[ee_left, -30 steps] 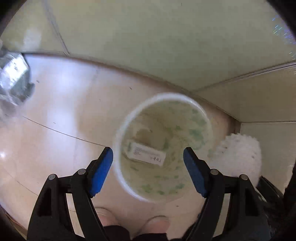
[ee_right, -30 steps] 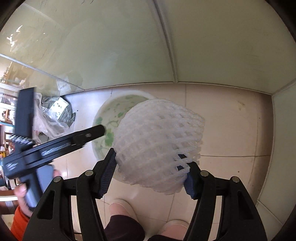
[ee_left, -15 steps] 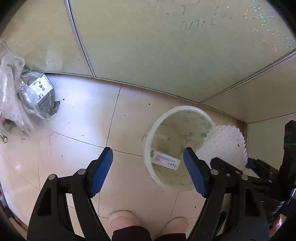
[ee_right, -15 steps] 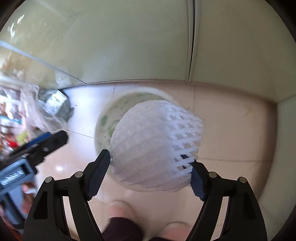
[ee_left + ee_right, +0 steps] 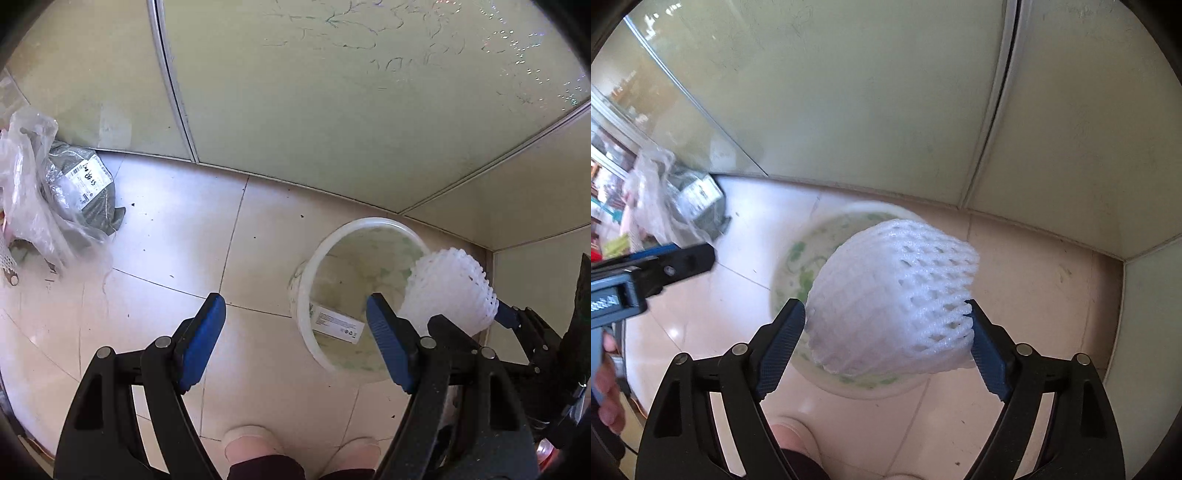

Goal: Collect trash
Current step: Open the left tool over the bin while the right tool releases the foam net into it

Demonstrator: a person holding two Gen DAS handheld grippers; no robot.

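1. Left tongs (image 5: 295, 338): pointing steeply downward, jaws standing wide apart, nothing between the blue pads (image 5: 201, 338).
2. Right tongs (image 5: 888, 345): pointing steeply downward; jaws have just been opening. A white foam net (image 5: 894, 295) sits between them, touching both blue pads (image 5: 779, 349) at its sides; whether they still press on it cannot be told.
3. In the right wrist view, the left tongs enter from the left edge, a hand (image 5: 607, 387) gripping the handle.
4. Feet: two light shoe toes (image 5: 253, 445) show at the bottom of the left view, below the tongs.
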